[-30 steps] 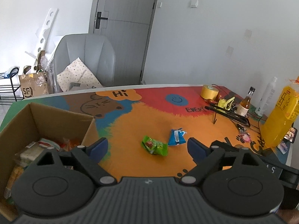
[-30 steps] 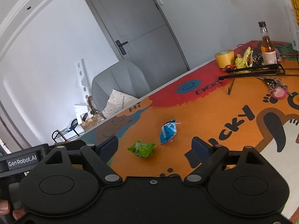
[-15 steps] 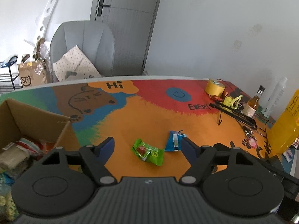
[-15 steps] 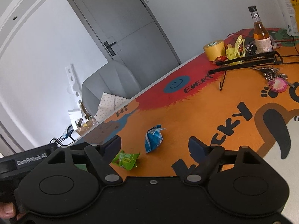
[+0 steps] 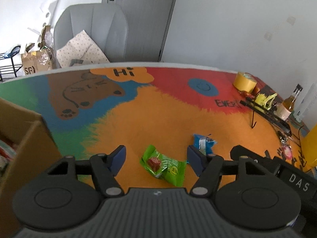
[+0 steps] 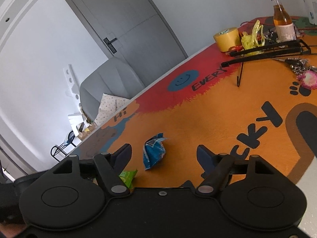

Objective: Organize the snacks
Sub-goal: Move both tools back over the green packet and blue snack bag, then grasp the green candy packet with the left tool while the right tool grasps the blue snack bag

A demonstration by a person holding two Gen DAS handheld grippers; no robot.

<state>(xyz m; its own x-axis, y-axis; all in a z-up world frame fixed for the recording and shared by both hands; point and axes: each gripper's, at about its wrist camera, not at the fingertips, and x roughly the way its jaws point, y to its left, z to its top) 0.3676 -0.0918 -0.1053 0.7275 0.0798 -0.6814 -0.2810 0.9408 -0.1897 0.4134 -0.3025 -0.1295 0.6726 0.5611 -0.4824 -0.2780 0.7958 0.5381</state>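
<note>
Spread wide, left gripper framed crinkly green packet; right gripper, equally wide, framed crumpled blue packet

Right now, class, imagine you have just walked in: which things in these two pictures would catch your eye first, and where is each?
The loud cartoon tablecloth, orange, red and blue, strikes first. On its orange part lie two loose snacks: a green packet framed by the open left gripper, and a blue packet between the spread fingers of the right gripper. A cardboard box stands at the table's left edge.
</note>
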